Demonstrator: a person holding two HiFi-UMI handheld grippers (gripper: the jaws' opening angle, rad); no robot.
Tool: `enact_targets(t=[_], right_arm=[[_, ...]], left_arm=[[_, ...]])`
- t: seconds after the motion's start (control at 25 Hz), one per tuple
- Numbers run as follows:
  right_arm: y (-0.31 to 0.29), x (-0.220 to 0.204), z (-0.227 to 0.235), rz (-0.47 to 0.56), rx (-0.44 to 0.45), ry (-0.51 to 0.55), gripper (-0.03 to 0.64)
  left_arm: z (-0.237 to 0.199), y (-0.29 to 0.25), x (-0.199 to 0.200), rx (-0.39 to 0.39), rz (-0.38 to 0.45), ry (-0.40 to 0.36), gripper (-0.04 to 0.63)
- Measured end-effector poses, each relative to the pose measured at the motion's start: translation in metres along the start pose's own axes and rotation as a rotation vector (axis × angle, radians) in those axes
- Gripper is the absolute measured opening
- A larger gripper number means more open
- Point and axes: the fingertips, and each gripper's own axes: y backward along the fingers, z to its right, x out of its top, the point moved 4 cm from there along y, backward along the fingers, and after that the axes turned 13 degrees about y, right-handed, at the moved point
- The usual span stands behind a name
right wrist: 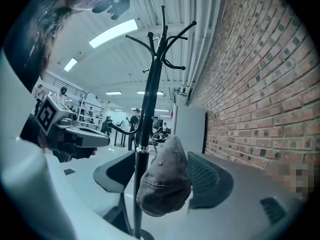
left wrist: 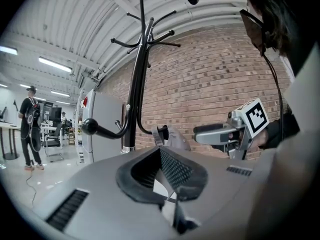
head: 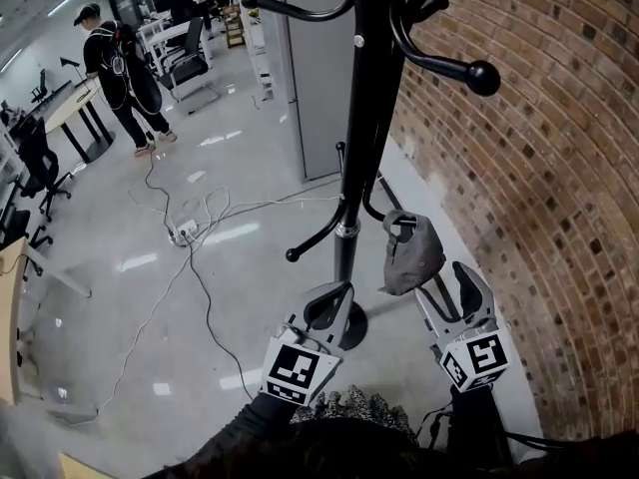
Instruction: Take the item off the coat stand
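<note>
A black coat stand (head: 364, 118) rises beside the brick wall. A grey cap (head: 411, 252) hangs by its strap from one of the stand's low hooks. My right gripper (head: 449, 285) is open, just below and to the right of the cap. In the right gripper view the cap (right wrist: 164, 184) dangles between the two jaws, and neither pad presses on it. My left gripper (head: 327, 305) is open and empty, close to the pole above the stand's round base. The cap (left wrist: 175, 135) and its hook also show in the left gripper view.
A brick wall (head: 539, 168) runs along the right. A grey cabinet (head: 319, 68) stands behind the coat stand. Cables and a power strip (head: 185, 233) lie on the glossy floor at left. A person (head: 120, 68) stands far off among desks and chairs.
</note>
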Motion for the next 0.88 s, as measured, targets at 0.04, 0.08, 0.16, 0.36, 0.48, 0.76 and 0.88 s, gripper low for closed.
enact_targets(t=[0.04,0.08,0.16,0.36,0.48,0.76,0.88], right_arm=[[-0.004,-0.004,0.002,-0.007,0.008,0.004,0.318],[-0.009,-0.008,0.005,-0.015,0.016,0.006,0.335],[-0.018,-0.017,0.010,-0.030,0.030,-0.001,0.361],[-0.041,-0.038,0.016,-0.065,0.098,-0.032,0.436],[-0.053,-0.046,0.017,-0.079,0.154,-0.042,0.446],[-0.073,-0.055,0.012,-0.082,0.255,-0.105,0.446],[-0.076,-0.057,0.010,-0.087,0.255,-0.131,0.445]], left_arm=[[0.000,0.001,0.001,0.006,0.001,-0.001,-0.002],[0.000,0.001,0.001,0.012,0.003,-0.002,-0.002],[-0.001,0.003,0.003,0.023,0.005,-0.004,-0.002],[-0.005,0.007,0.003,0.047,0.002,-0.005,-0.002],[-0.006,0.010,0.001,0.058,-0.002,-0.006,-0.002],[-0.012,0.016,0.002,0.084,0.001,-0.009,-0.002],[-0.014,0.019,0.001,0.091,-0.004,-0.012,-0.002]])
